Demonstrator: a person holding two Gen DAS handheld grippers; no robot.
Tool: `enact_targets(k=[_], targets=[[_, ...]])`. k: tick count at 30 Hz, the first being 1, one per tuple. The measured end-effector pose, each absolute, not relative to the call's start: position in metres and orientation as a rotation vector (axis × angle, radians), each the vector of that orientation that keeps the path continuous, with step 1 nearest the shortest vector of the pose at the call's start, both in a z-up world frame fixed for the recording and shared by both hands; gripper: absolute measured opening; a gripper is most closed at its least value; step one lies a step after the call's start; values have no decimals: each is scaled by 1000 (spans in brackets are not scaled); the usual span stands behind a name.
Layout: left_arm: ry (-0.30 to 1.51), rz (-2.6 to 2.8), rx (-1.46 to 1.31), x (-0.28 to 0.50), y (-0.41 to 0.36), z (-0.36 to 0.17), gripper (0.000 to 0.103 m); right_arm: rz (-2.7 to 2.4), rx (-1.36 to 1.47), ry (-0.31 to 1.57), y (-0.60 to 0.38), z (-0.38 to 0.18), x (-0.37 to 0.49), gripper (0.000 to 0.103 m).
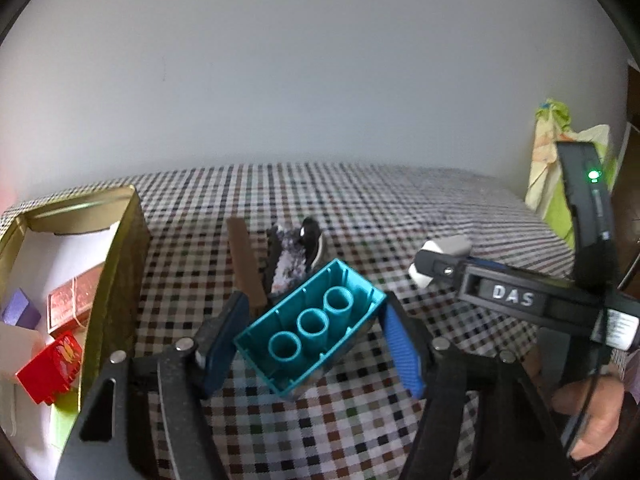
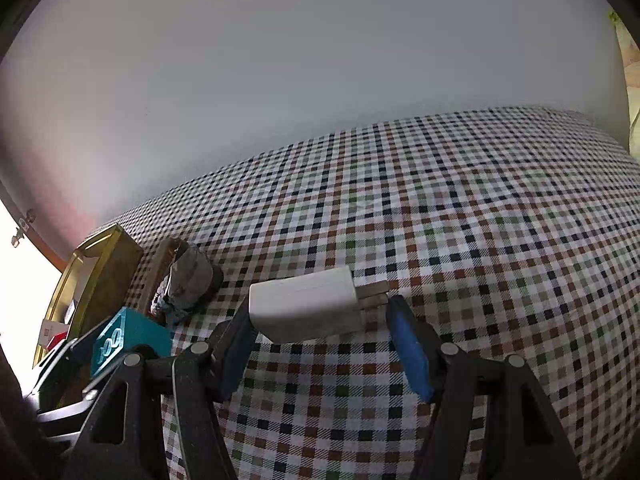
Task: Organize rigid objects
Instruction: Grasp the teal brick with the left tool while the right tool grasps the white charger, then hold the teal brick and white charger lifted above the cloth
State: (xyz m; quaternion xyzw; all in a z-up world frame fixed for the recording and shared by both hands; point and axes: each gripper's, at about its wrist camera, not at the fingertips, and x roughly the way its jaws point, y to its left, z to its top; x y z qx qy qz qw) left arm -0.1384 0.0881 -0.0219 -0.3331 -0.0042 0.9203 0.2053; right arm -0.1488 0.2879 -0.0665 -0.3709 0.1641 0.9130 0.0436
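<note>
Teal hollow plastic brick [image 1: 310,326], three tubes

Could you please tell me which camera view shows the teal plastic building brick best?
The left wrist view: the teal plastic building brick sits centred between that tool's fingers, its hollow underside with three round tubes facing the camera. The right wrist view catches only a small part of it at the lower left edge, partly hidden.

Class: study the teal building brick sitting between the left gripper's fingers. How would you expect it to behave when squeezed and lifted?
The teal brick looks like hard moulded plastic, so probably stiff. Its open underside shows thin walls and hollow tubes, so likely light. Its smooth, flat sides might slip or twist, since it sits diagonally between the fingers.
</note>
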Motion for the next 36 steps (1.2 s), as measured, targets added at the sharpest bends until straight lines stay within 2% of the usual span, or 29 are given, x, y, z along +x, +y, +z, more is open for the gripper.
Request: enact_targets(k=[13,25,36], targets=[[-31,2591,-911,-141,90,-22,67,2818,-1063,460,286,-55,-140,67],[88,2662,-813,-128,98,-16,67,2839,-985,381,277,-51,-136,67],[87,2663,-811,-124,90,-8,67,2825,-985,392,274,-54,-138,67]])
